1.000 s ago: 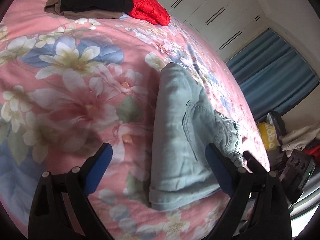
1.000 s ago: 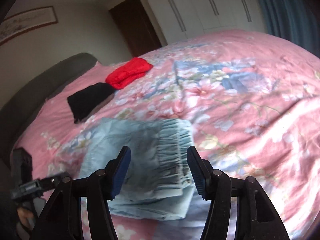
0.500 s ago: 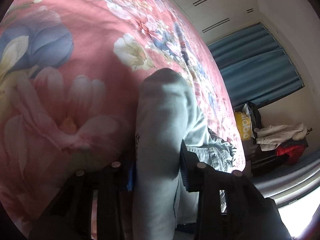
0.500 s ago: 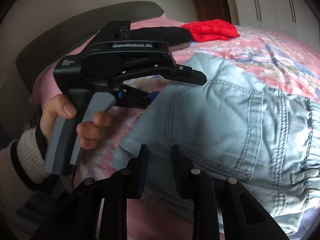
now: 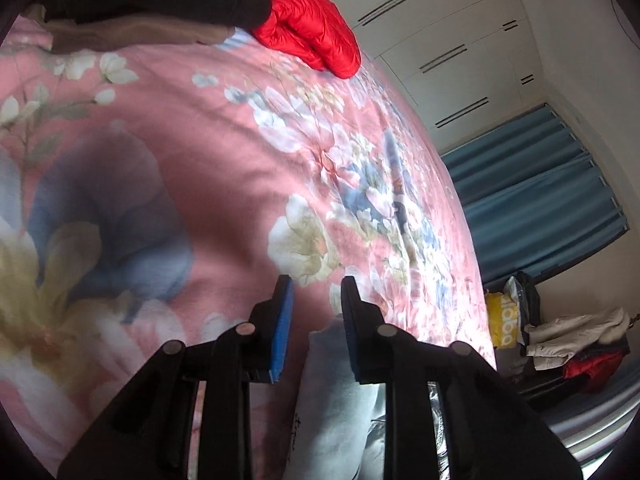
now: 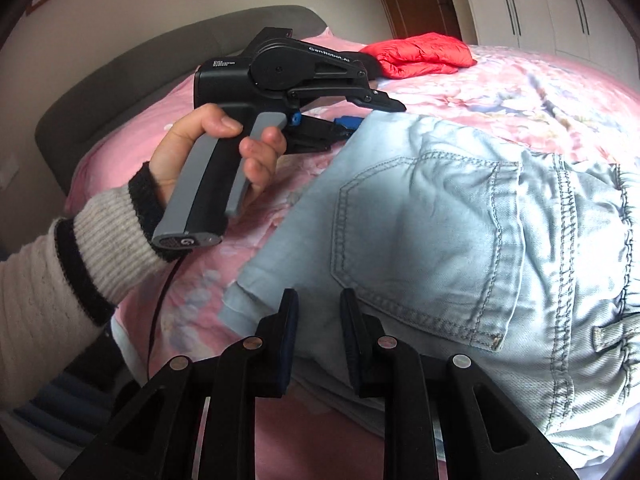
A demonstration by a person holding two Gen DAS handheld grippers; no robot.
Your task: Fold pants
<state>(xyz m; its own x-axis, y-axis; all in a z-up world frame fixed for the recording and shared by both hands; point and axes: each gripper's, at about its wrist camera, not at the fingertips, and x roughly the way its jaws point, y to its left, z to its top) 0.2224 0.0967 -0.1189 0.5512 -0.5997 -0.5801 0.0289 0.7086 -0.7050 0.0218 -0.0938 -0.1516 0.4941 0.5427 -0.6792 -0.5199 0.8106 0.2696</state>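
- Pants (image 6: 460,216), folded pale denim, are lying on the bed (image 6: 540,92) near its side edge.
- Left claw (image 6: 360,114) is closing on the far fold; right claw (image 6: 318,336) is clamping the near edge.
- Soft, floppy, layers sliding — pinch all layers at corners.

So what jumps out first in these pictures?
Pale jeans sprawl across a pink flowered bedspread, nearest the right camera. A hand at left holds the black left gripper, biting the far edge of the jeans. A red jacket lies at the far end of the bed.
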